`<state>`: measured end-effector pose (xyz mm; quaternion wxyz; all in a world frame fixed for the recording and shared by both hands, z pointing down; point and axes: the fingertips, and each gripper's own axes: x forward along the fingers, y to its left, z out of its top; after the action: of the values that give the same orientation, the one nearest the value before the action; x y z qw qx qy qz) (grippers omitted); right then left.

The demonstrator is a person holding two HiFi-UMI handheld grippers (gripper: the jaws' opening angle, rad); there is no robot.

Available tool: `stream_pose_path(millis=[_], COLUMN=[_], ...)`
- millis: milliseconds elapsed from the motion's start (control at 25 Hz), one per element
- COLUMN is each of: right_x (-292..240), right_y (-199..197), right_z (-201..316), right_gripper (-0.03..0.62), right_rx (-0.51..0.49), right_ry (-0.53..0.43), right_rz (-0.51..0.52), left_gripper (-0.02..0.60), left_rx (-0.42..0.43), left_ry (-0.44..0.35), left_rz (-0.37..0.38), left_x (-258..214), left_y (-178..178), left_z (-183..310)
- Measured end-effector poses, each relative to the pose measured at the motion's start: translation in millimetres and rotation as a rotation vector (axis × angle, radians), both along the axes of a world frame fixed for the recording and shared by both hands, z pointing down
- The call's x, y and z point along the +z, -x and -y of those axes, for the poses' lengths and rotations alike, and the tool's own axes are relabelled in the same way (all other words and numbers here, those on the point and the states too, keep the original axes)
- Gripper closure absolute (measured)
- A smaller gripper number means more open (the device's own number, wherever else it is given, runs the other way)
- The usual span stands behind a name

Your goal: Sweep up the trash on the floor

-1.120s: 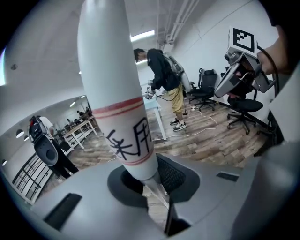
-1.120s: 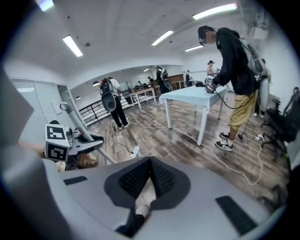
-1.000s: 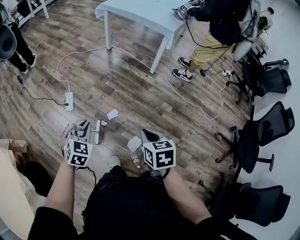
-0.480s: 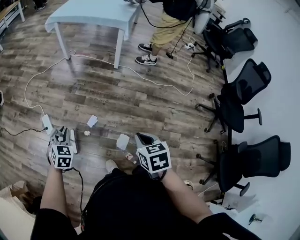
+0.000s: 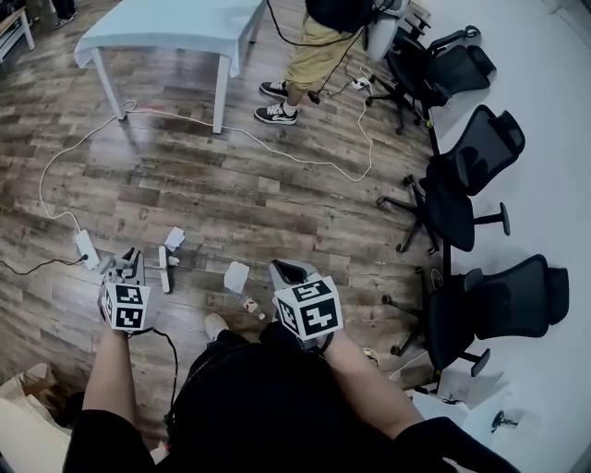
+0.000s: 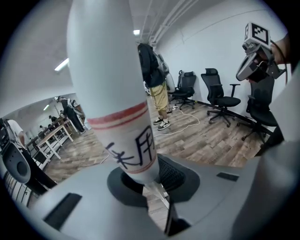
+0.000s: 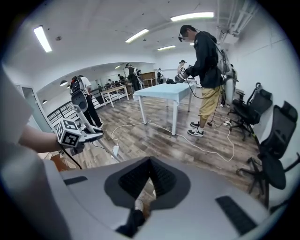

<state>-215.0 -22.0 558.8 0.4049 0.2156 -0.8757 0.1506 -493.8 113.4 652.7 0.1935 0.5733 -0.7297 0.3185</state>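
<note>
My left gripper is low at the left of the head view, shut on a white pole that reaches down to the floor. In the left gripper view the pole, with red stripes and black handwriting, rises from between the jaws. Just right of the pole's foot lie a crumpled white paper and a small scrap. A white sheet and a small reddish item lie beside my right gripper. Its pads are together, with nothing clearly between them.
A pale table stands at the back with a person beside it. A white cable crosses the wooden floor, and a power strip lies left. Black office chairs line the right wall. My shoe is below.
The head view has swung to the right, so the floor and table slid left. The left gripper has shifted and the pole now shows farther right of it. The right gripper has hardly moved.
</note>
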Motion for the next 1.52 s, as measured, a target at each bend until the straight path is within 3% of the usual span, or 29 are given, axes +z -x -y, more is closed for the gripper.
stream_pose_path(millis=[280, 560, 760, 920, 1280, 1520], right_x=[-5.6, -0.2, -5.4, -12.9, -8.8, -3.2], right_y=[-17.4, -51.8, -77.2, -96.0, -144.3, -152.6], right_z=[10.1, 21.4, 34.9, 40.8, 69.0, 85.5], right_gripper=[0.58, 0.58, 0.58, 0.58, 0.58, 0.58], right_rx=[-0.018, -0.009, -0.012, -0.049, -0.059, -0.051], right_ry=[-0.01, 0.003, 0.0, 0.014, 0.045, 0.073], right_rz=[0.029, 0.023, 0.054, 0.125, 0.156, 0.196], left_gripper=[0.534, 0.534, 0.534, 0.534, 0.534, 0.534], left_rx=[0.064, 0.21, 0.256, 0.258, 0.314, 0.29], left_ry=[-0.01, -0.015, -0.013, -0.01, 0.03, 0.036], left_rz=[-0.031, -0.037, -0.05, -0.059, -0.016, 0.01], left_x=[-1.4, -3.4, -5.0, -3.6, -0.3, -12.2], left_y=[-53.7, -134.3, -177.7, -199.8, -252.5, -249.8], left_z=[20.0, 57.6, 78.6, 90.8, 131.8, 151.1])
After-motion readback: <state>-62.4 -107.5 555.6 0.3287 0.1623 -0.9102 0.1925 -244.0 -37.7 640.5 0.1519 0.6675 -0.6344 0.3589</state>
